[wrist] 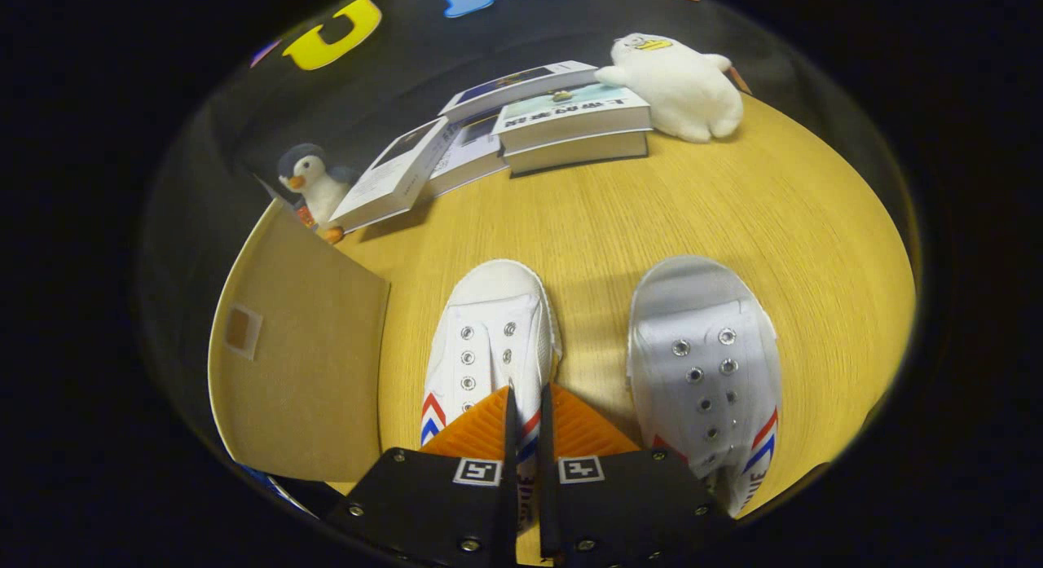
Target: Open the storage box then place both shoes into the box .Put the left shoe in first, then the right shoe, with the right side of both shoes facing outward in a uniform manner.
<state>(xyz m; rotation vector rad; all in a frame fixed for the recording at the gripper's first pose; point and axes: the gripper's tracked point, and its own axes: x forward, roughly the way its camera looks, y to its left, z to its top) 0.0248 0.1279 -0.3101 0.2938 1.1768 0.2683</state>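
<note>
Two white canvas shoes with red and blue side stripes lie side by side on the wooden table, toes pointing away from me. My gripper [525, 409] sits over the left-hand shoe [489, 323]. Its orange fingers [477, 429] are almost together, and a thin strip of that shoe's striped side wall is pinched between them. The right-hand shoe [705, 364] lies free just right of the fingers. The storage box's open tan lid [301, 348] stands to the left of the held shoe; the box's inside is hidden from me.
Beyond the shoes, several books [570, 120] are stacked and fanned at the table's far side. A white plush toy [680, 83] sits right of them and a small penguin plush [314, 185] behind the lid. Bare wooden table [652, 209] lies between the shoes and the books.
</note>
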